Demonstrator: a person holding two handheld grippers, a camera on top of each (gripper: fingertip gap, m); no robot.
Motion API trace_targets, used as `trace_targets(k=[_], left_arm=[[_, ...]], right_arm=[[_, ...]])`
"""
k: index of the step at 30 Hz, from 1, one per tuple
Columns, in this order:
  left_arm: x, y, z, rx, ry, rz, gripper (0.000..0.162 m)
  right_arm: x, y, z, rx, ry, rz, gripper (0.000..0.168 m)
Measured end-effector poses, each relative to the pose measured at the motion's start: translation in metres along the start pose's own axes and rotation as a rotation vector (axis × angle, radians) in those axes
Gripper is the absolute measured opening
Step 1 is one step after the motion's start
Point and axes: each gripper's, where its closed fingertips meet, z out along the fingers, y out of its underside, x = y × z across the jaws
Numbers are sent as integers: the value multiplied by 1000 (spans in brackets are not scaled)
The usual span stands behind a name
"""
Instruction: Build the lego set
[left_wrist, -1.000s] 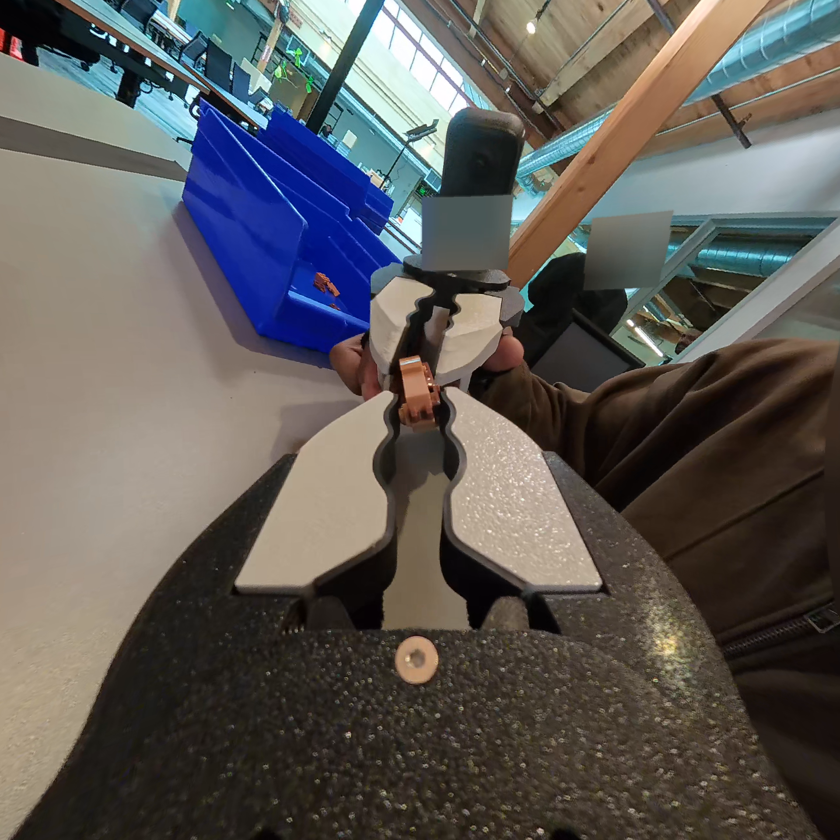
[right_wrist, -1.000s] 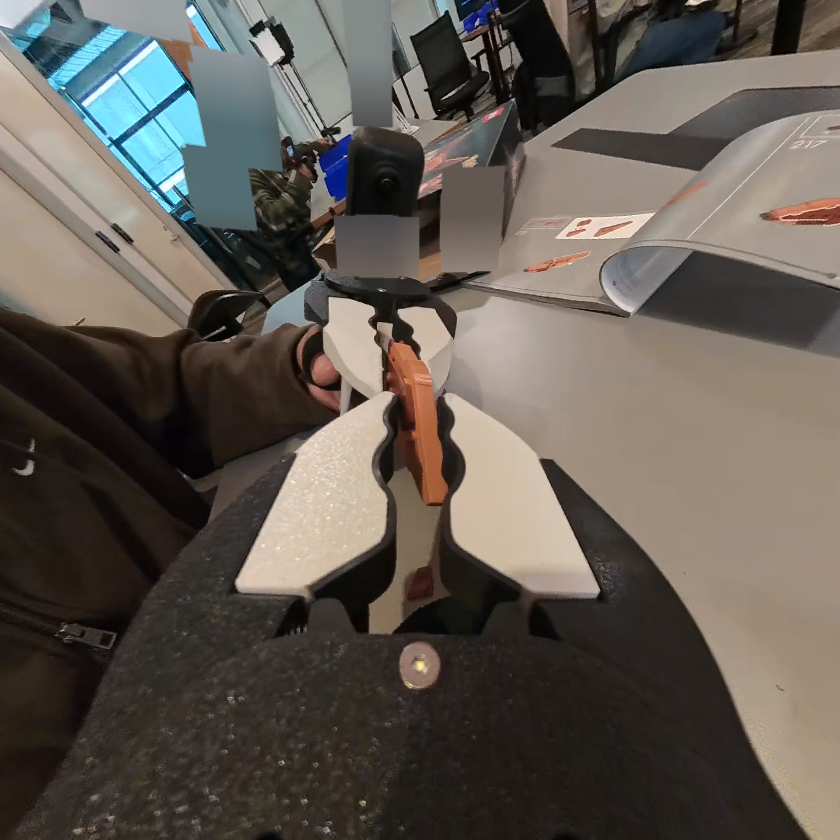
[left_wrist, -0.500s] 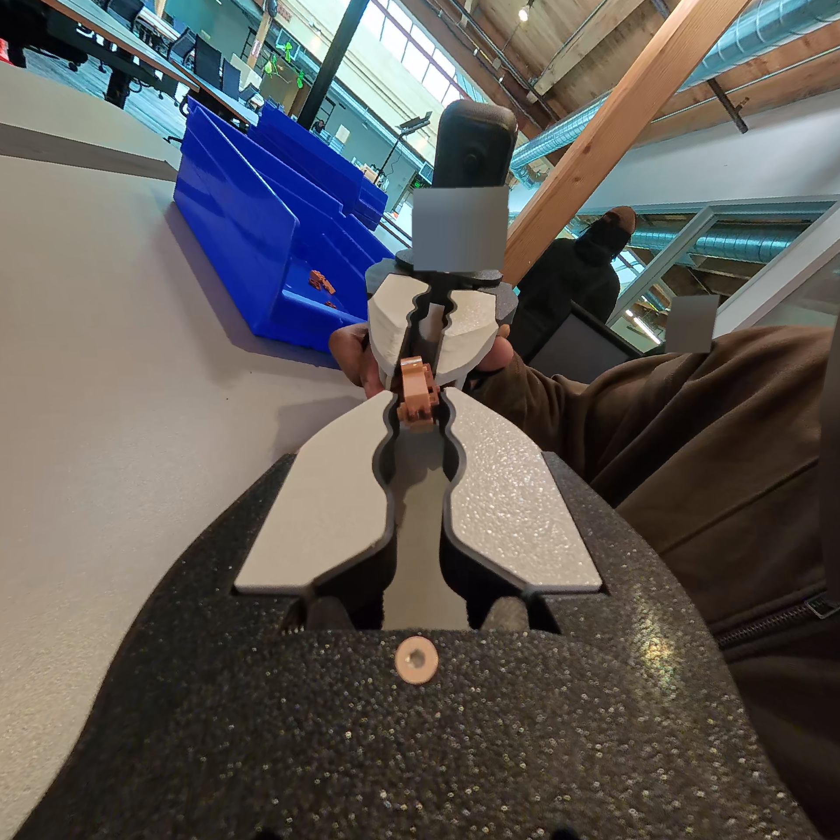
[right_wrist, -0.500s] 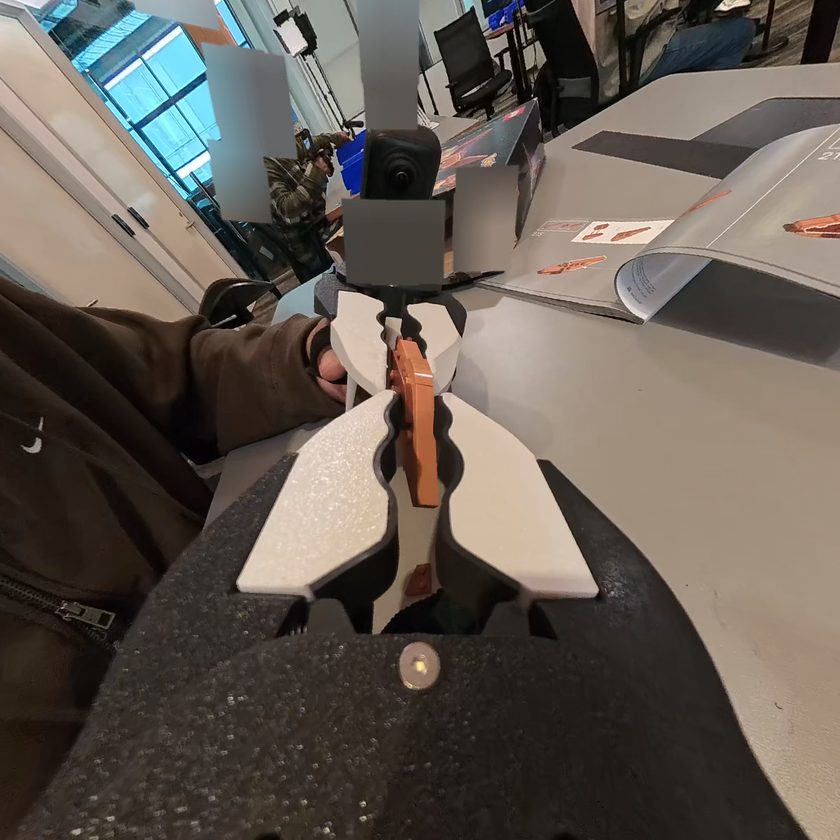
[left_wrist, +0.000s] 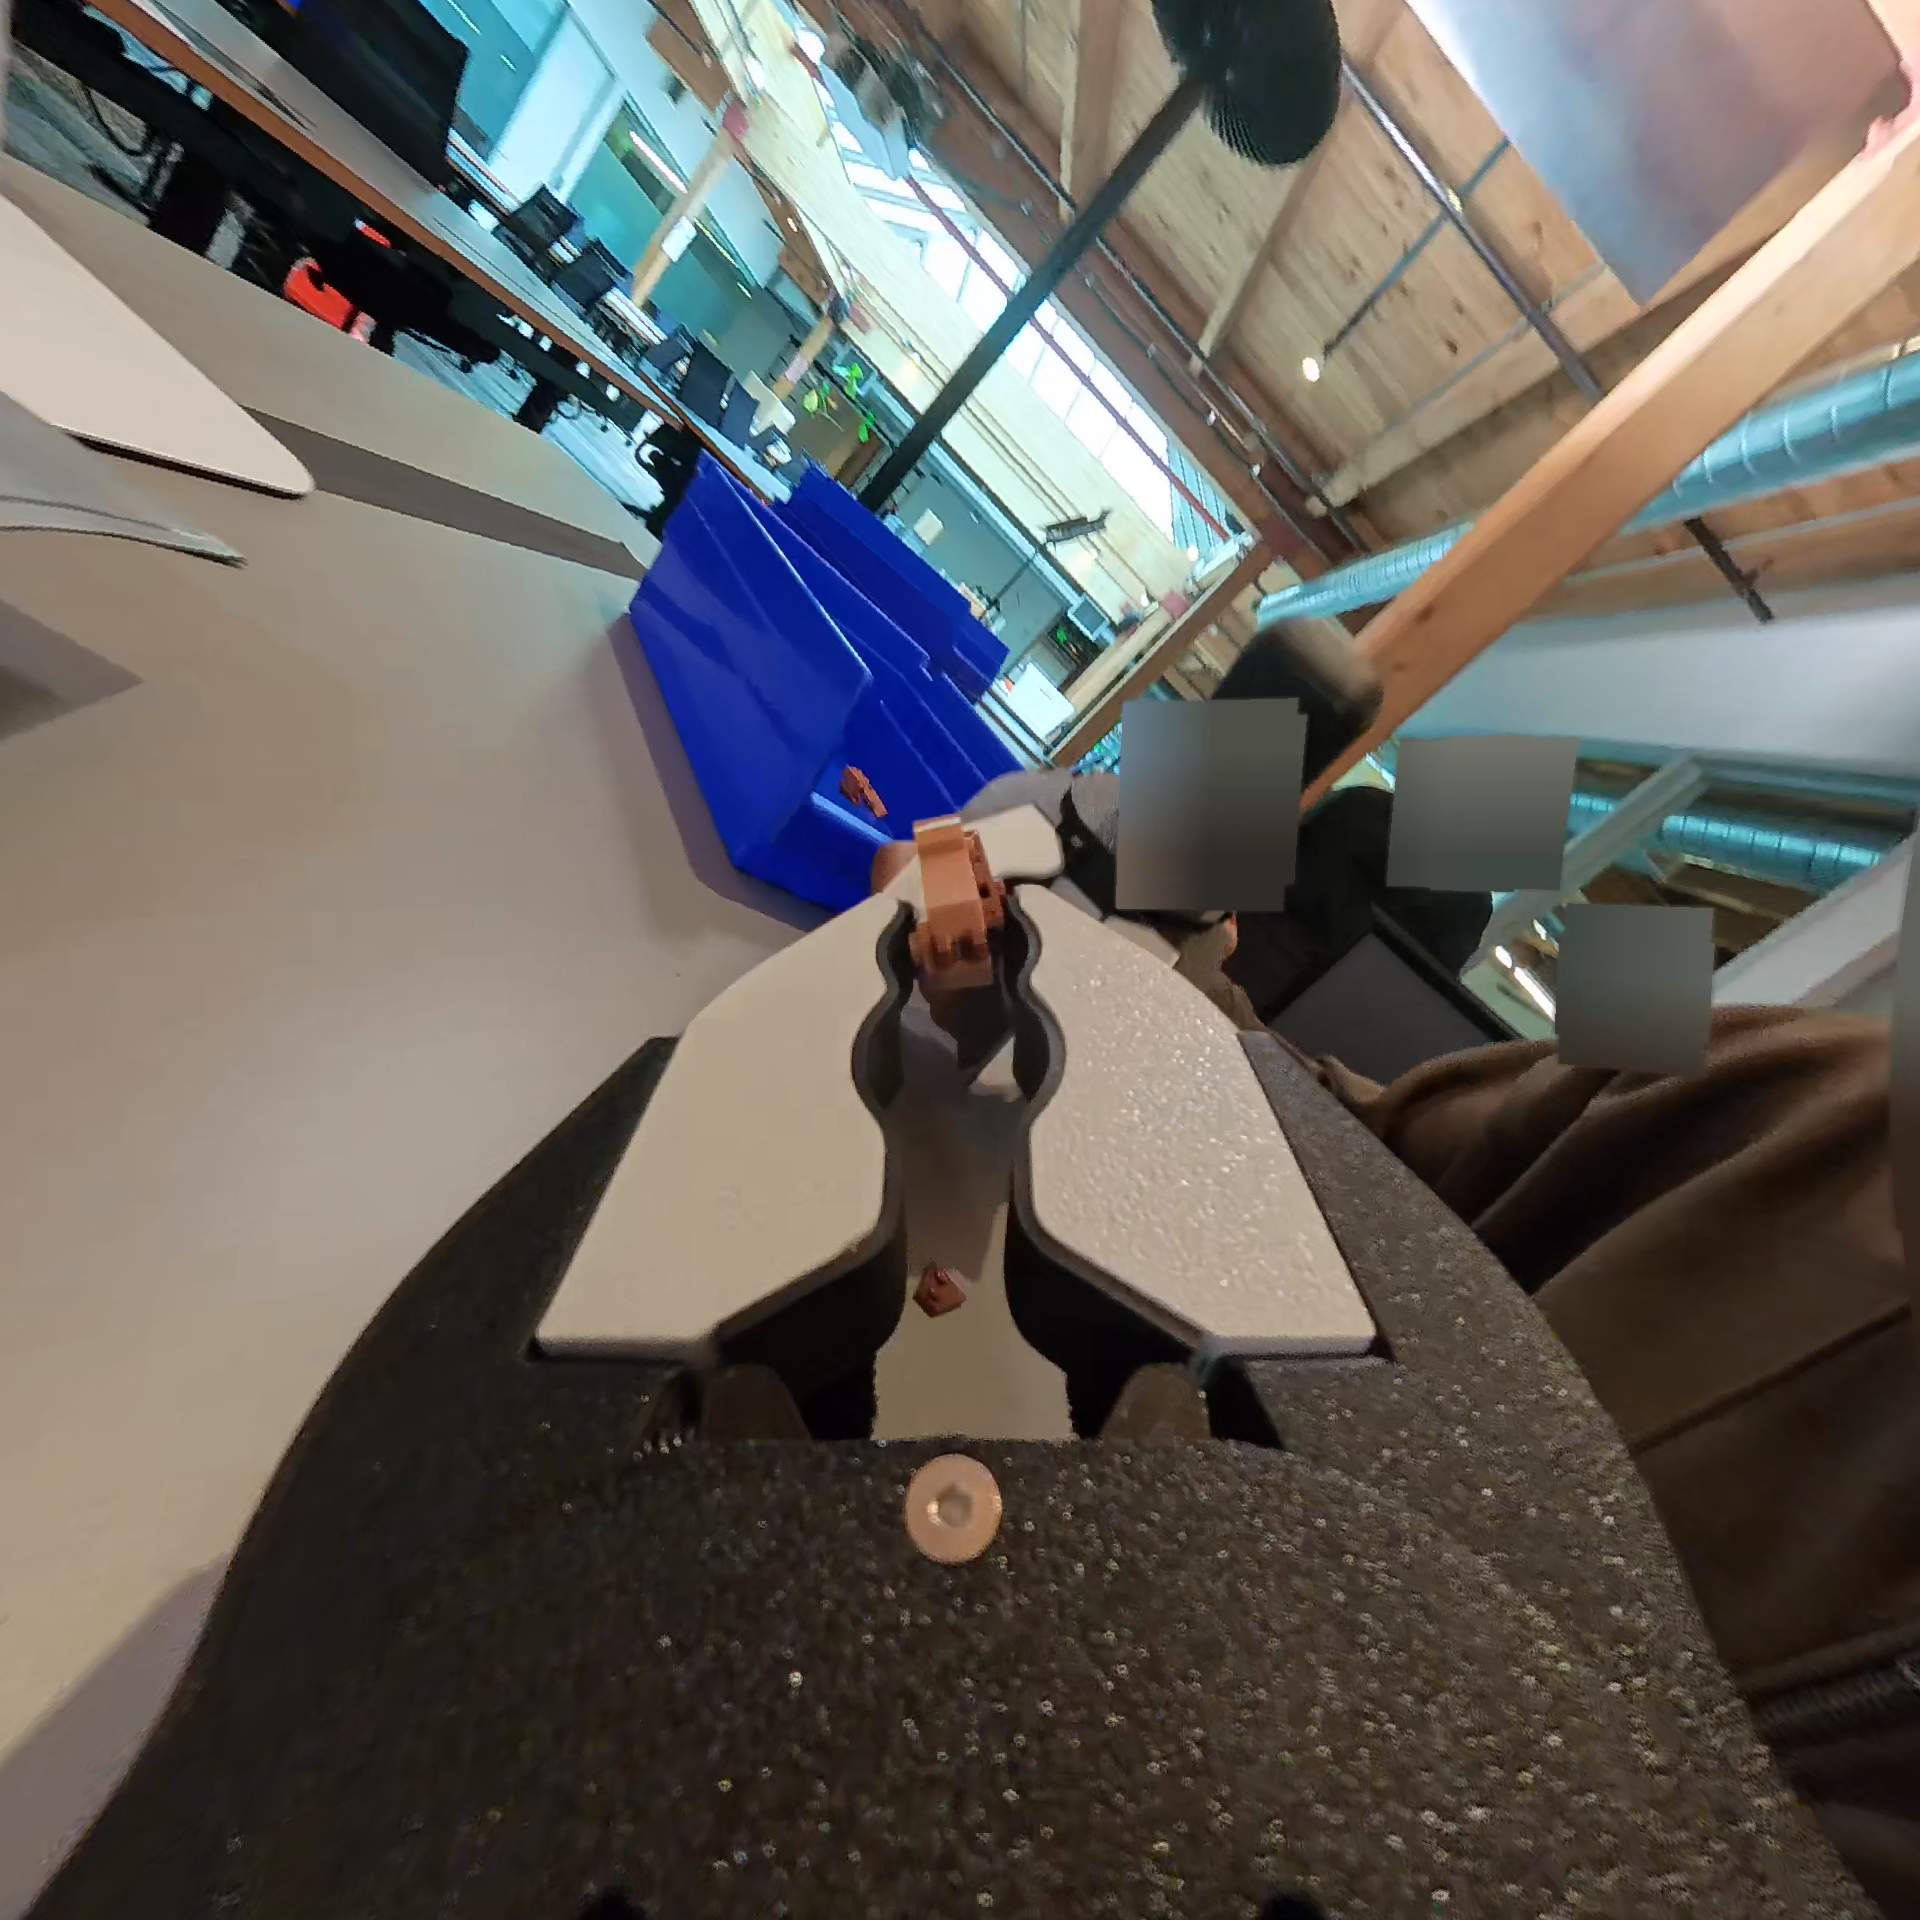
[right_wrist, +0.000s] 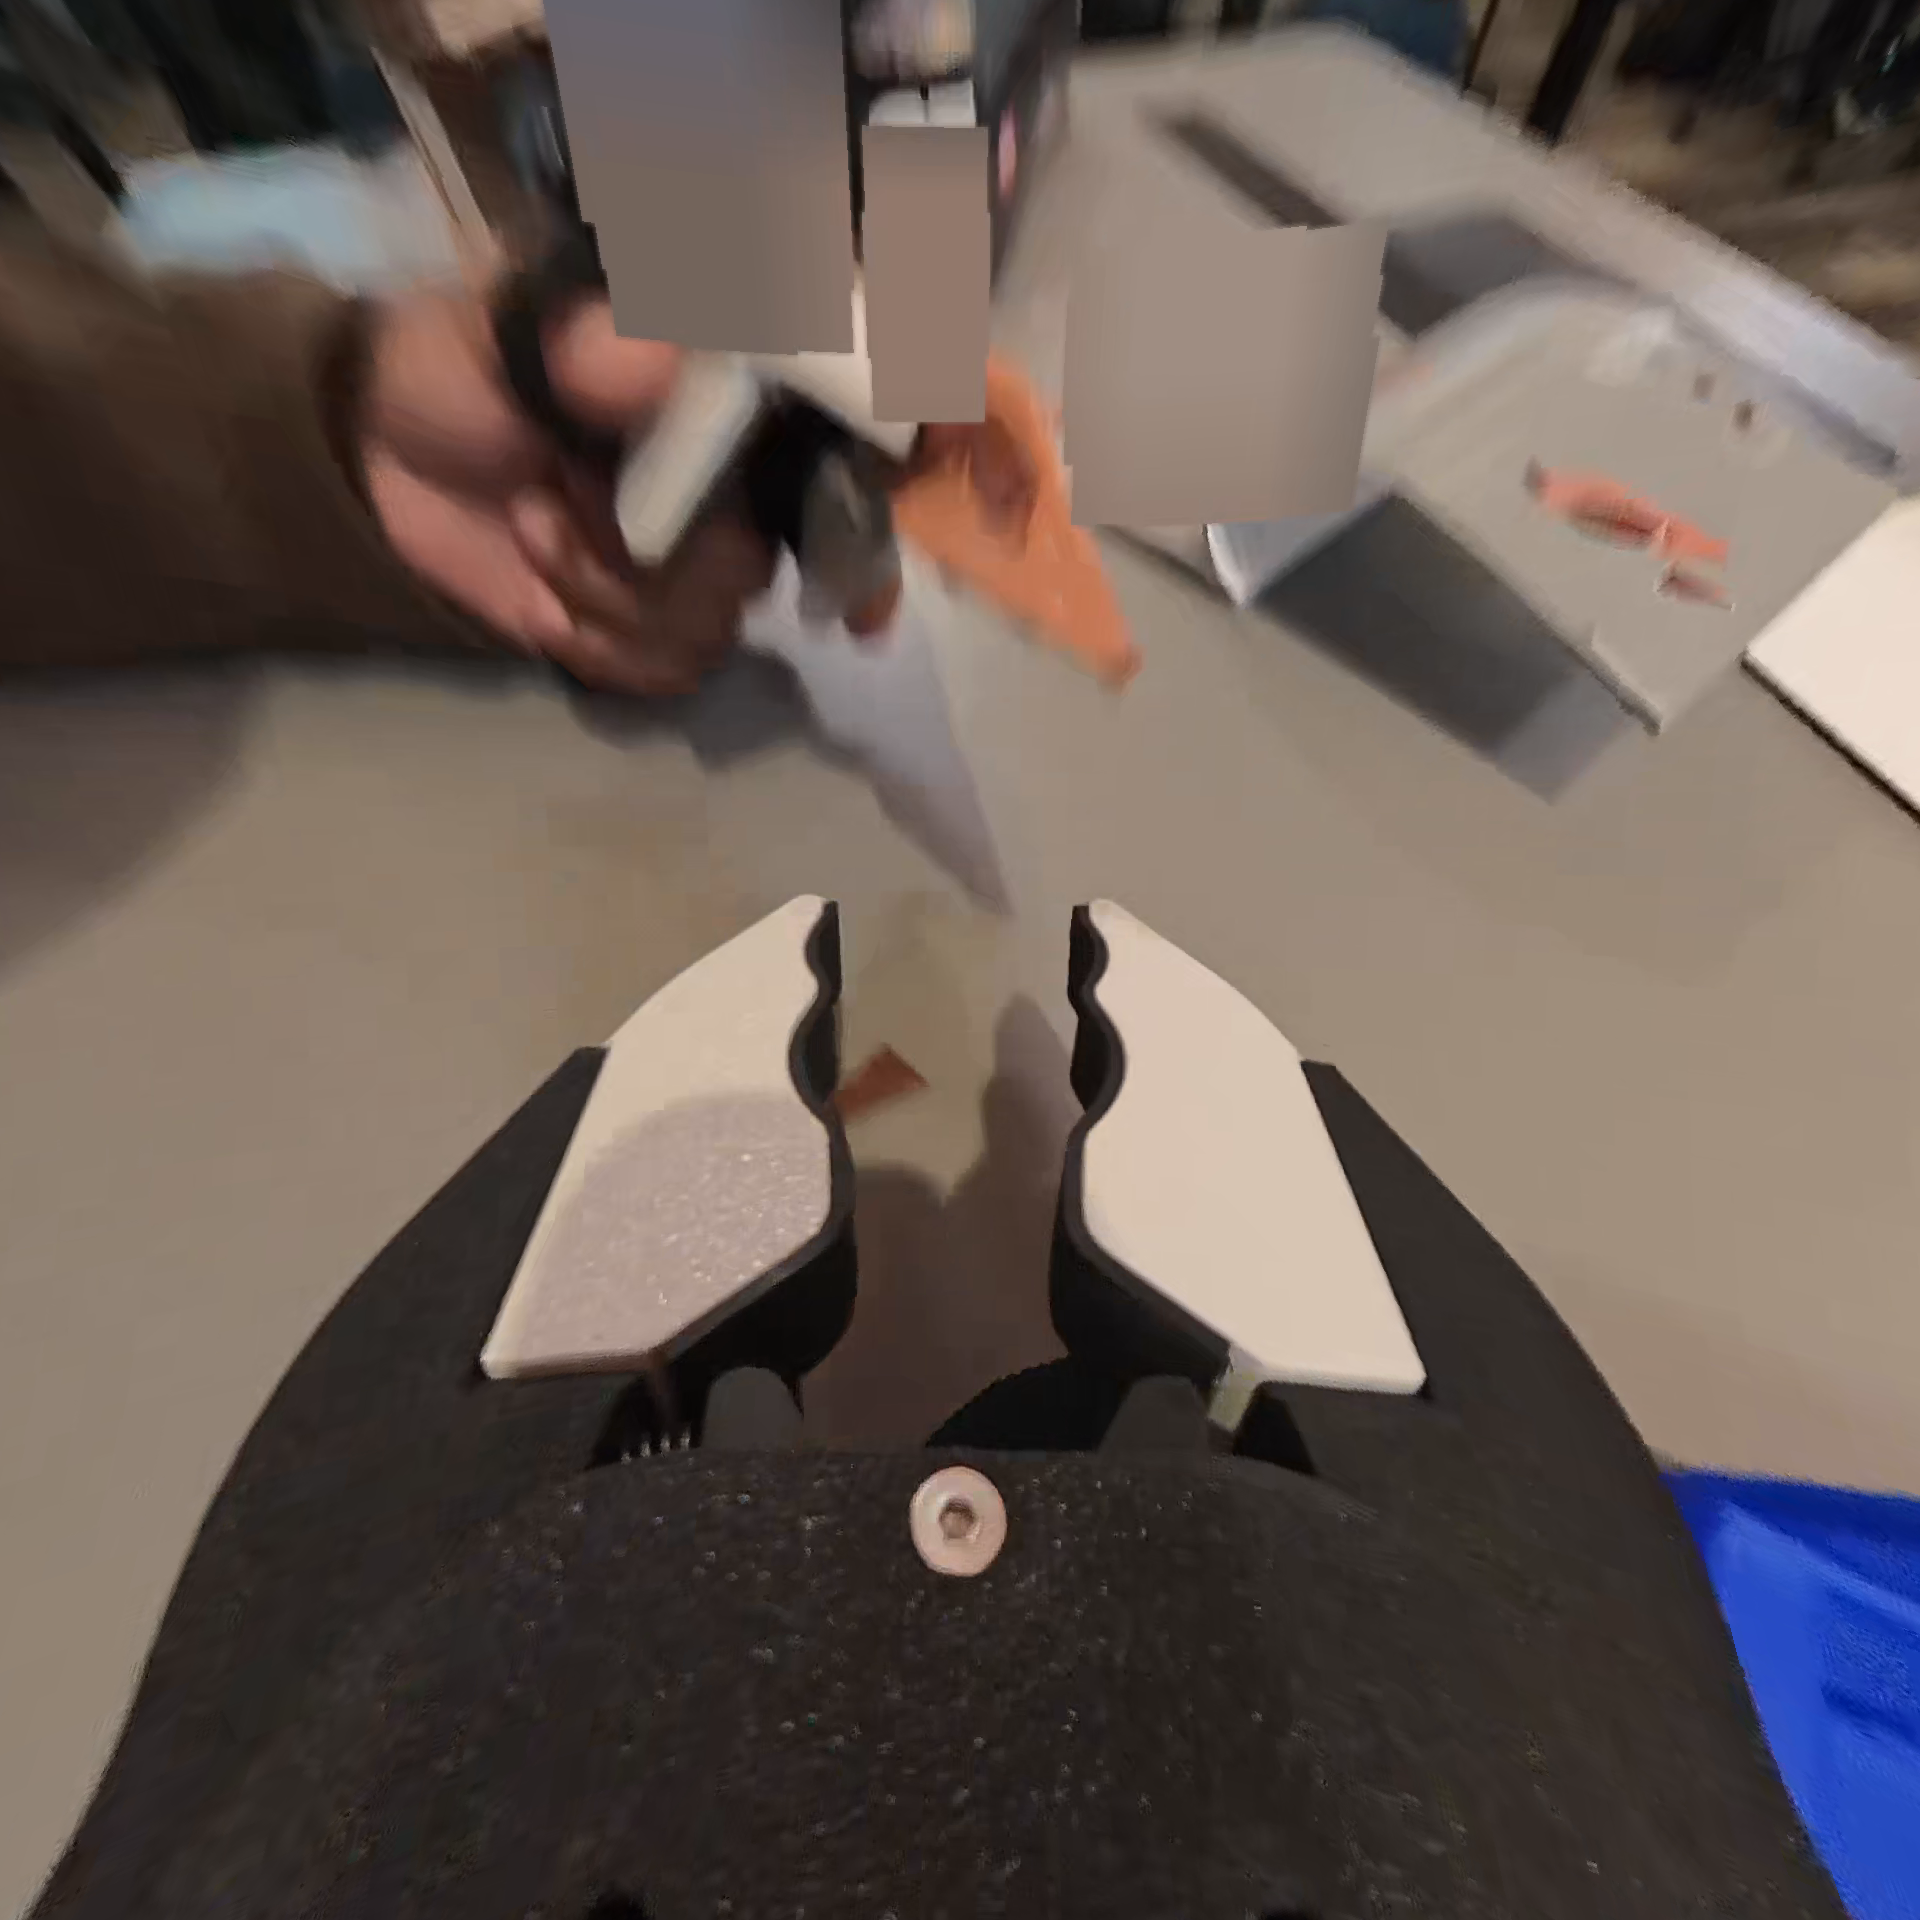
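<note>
A: Since you're closer, what's laid out on that grey table (right_wrist: 312, 935)?

B: Biggest first: the blue bins (left_wrist: 769, 707) off at 11 o'clock from the left tongs (left_wrist: 958, 902), and the open booklet (right_wrist: 1558, 623) at 2 o'clock from the right tongs (right_wrist: 956, 966).

A: And the tongs themselves?

B: Left pair is clenched on the brown build (left_wrist: 940, 883), pinched right at the tips. Right pair is spread wide with nothing in it.

A: Where's the build from the right pair?

B: Up at 12 o'clock, a little apart and in the air, next to the person's left hand (right_wrist: 488, 488). It's blurred from that side, but its long axis seems to slant from 11 down to 5 o'clock.

A: So what's next, you reckon?

B: There's a tiny loose brown piece (right_wrist: 878, 1081) lying flat on the table. From the right pair's view it shows in the gap between the fingers, closer to the 9 o'clock one. From the left pair's view it shows low in the gap as well (left_wrist: 938, 1291). The empty right pair seems the handier for it, I'd say, dropping straight down.
</note>
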Motion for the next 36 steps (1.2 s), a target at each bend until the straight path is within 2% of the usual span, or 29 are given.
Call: trace_targets(k=[8, 20, 25, 27, 29, 32, 36], left_arm=[[-7, -10, -6, 61, -13, -56, 16], [-7, -8, -5, 49, -16, -51, 16], [-7, -8, -5, 52, -18, -51, 16], [-7, -9, -6, 52, -18, -53, 16], [-7, -8, -5, 51, -18, -52, 16], [-7, -8, -5, 50, -21, -49, 16], [-8, -8, -6, 53, -25, -50, 16]], right_arm=[[5, 47, 8, -213, -1, -77, 40], [-14, 54, 10, -265, -72, -177, 37], [-9, 54, 8, -266, -34, -195, 37], [-18, 47, 4, -223, -90, -203, 37], [-39, 39, -1, -165, -198, -257, 28], [-53, 50, 1, -254, -227, -334, 25], [-66, 57, 5, -313, -271, -317, 26]])
